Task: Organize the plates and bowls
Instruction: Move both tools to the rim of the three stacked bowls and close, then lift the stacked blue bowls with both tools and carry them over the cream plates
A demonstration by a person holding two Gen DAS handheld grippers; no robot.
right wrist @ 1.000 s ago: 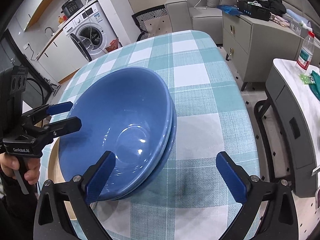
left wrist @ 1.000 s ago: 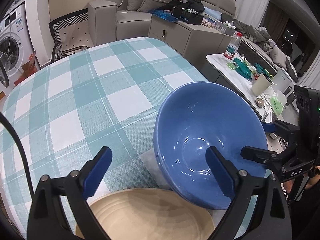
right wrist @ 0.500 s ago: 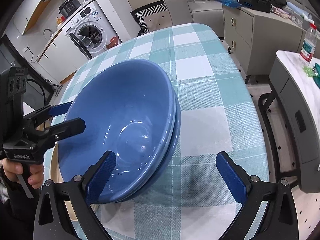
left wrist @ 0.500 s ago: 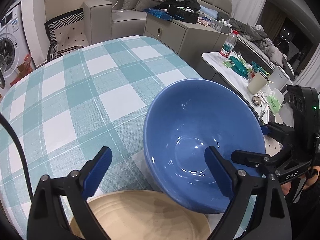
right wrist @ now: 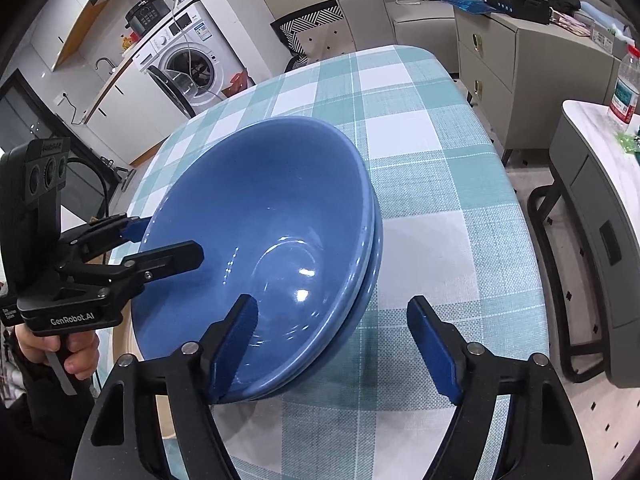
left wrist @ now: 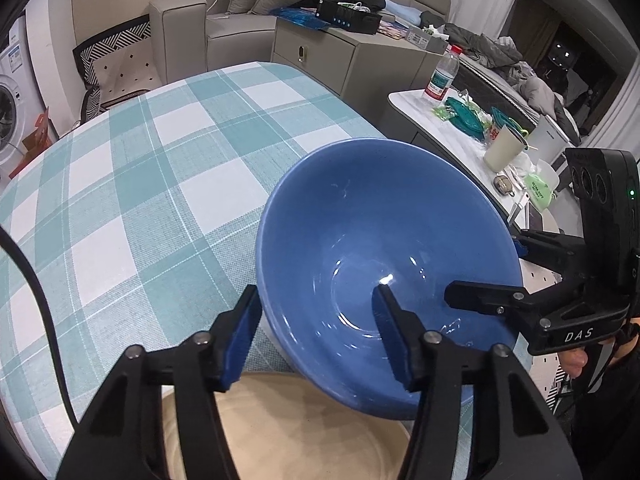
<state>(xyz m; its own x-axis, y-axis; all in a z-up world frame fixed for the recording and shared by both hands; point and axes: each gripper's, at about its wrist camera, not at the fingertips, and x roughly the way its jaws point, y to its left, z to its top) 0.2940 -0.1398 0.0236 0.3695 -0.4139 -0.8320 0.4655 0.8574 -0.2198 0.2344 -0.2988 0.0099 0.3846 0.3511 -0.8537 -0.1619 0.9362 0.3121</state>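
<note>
Blue bowls nested near table front edge, rim between both jaws; left gripper, right gripper just closing, not yet pinching, likely for two-sided lift.

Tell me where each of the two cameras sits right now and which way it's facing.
Left wrist: on the left gripper, angled down over the blue bowls and tan plate; the right gripper shows opposite.
Right wrist: on the right gripper, angled down over the blue bowls; the left gripper and a hand show.
Shared: bowls, checked tablecloth, each other's gripper.
</note>
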